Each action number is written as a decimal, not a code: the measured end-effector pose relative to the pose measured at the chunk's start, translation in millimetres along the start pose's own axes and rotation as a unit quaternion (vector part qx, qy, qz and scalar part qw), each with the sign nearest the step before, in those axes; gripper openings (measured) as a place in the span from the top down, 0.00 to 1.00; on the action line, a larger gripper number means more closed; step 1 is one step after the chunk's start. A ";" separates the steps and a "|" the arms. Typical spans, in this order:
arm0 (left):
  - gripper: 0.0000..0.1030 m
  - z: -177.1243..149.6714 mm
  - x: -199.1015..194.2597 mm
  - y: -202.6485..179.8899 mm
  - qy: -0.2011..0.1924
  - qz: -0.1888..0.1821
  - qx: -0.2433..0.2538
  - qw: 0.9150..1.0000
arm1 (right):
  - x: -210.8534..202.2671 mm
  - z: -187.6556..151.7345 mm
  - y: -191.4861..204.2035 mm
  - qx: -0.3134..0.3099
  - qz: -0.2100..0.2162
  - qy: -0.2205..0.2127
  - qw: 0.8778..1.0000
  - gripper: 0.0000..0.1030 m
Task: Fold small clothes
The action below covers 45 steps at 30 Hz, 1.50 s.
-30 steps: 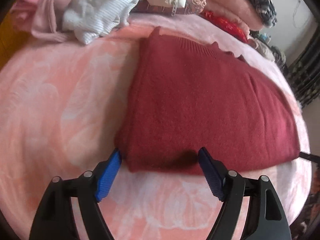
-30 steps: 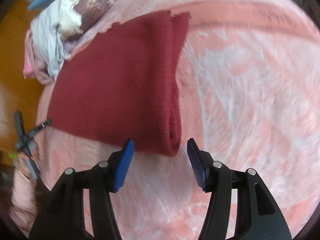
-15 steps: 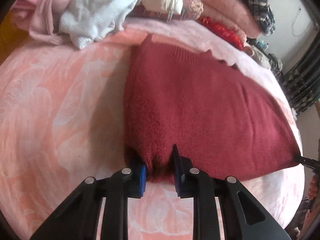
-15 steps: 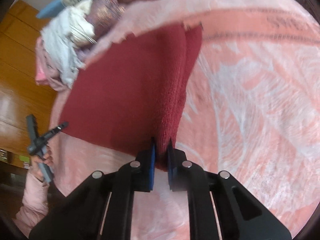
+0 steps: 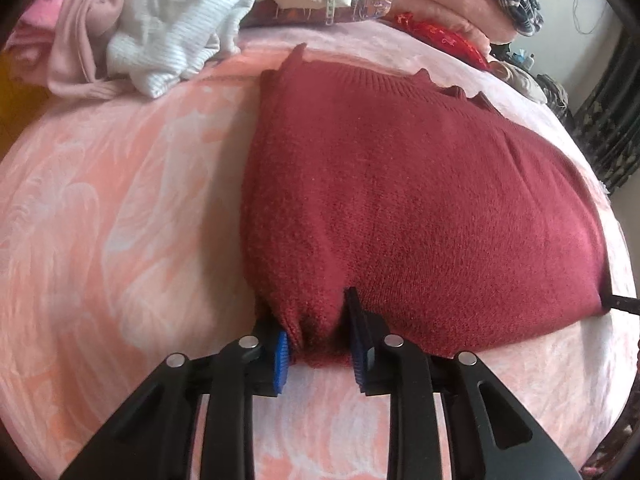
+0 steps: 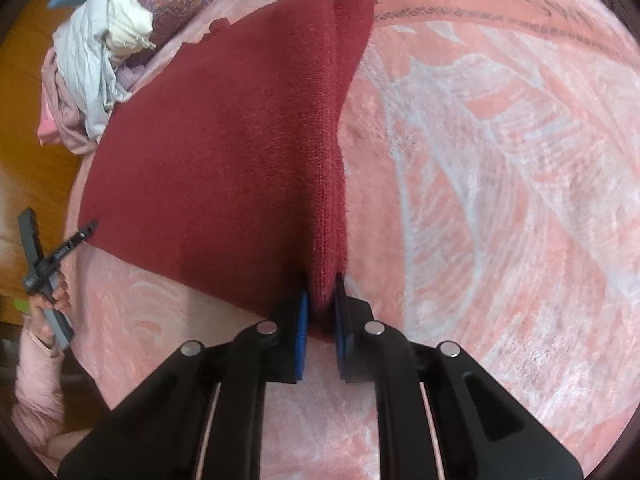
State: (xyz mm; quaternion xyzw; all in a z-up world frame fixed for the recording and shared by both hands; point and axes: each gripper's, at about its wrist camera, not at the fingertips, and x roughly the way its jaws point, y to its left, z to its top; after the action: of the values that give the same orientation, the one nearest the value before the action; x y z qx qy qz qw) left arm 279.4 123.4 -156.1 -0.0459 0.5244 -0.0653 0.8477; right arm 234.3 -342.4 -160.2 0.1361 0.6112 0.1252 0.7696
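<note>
A folded dark red knitted sweater [image 5: 420,208] lies on a pink patterned blanket [image 5: 120,220]. My left gripper [image 5: 316,328] pinches the sweater's near left corner, and a bunch of knit bulges between its blue pads [image 5: 282,354]. Its jaws are opening slightly with the cloth still pressed. In the right wrist view the same sweater [image 6: 220,168] has its near right corner, at the folded edge, lifted into a ridge. My right gripper [image 6: 322,300] pinches that corner. Its jaws are also opening a little around the cloth.
A pile of loose clothes [image 5: 168,28], white, pink and cream, sits at the back left of the bed. Folded blankets and a red item [image 5: 440,36] lie at the back right. A pink-sleeved hand [image 6: 44,308] holds the left gripper at the bed's edge.
Both grippers went from wide open in front of the sweater's near edge to closed on its two near corners. The right corner has been lifted into a ridge.
</note>
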 end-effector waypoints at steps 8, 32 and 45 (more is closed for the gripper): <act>0.32 7.1 -21.1 6.9 -0.015 -0.014 -0.028 0.999 | -47.6 26.9 4.9 0.015 0.012 -0.060 0.998 0.45; 0.33 33.1 -9.7 8.0 -0.031 0.016 -0.042 0.999 | -7.0 74.2 -2.2 0.064 0.006 -0.037 0.997 0.60; 0.33 51.9 -5.0 -38.3 -0.023 -0.030 -0.013 0.999 | 21.1 74.1 -1.4 0.049 0.003 0.023 0.999 0.51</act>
State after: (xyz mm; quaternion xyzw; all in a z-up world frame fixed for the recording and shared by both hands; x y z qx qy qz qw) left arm 321.3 86.9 -123.0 -0.0736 0.5039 -0.0827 0.8566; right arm 311.3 -340.2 -163.8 0.1726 0.6338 0.1006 0.7473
